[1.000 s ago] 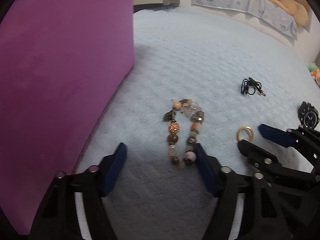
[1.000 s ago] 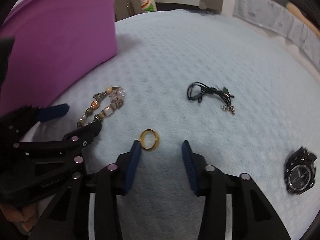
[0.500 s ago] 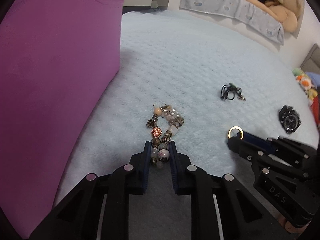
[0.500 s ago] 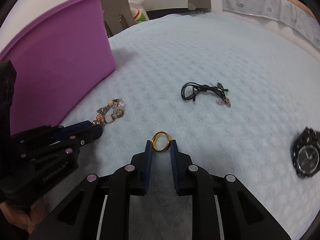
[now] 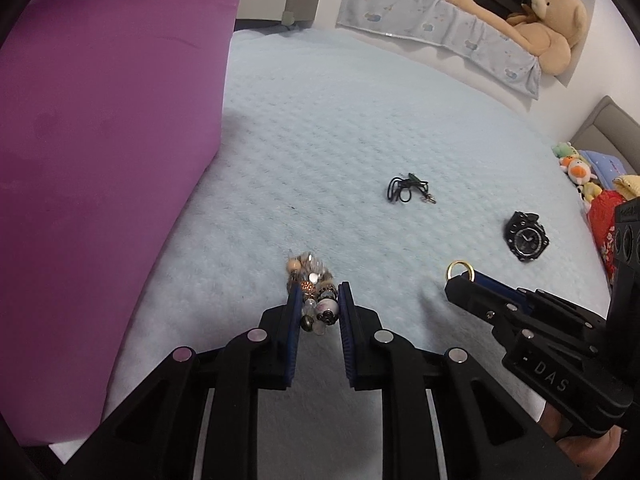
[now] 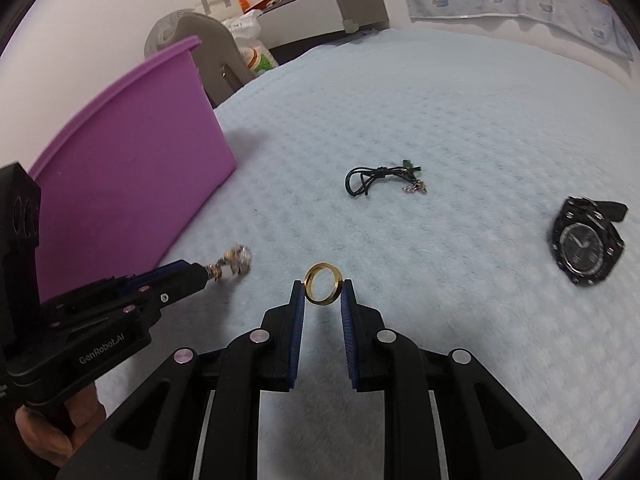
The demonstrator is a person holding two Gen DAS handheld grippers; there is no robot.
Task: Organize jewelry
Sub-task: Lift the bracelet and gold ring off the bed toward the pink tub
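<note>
Spreading across both views, the pale blue quilted bedspread (image 5: 360,128) bears everything, and the purple bin (image 5: 100,160) stands at its left edge, its top and near side cut off in the left wrist view. Beyond it, a teddy bear (image 5: 548,28) lies on a printed cloth, partly cropped by the lens edge. "GenRobot.AI" reads along the left gripper (image 6: 200,276) body in the right wrist view; "DAS" shows on the right gripper (image 5: 464,278) in the left one. Left tongs are clamped on the beaded bracelet (image 5: 316,300), bunched so its beads are hard to tell apart. Right tongs pinch the gold ring (image 6: 322,283) upright between the blue pads. Lying loose on the bedspread are a black watch (image 6: 582,240), its dial markings unreadable, and a black cord necklace (image 6: 380,179), well apart.
</note>
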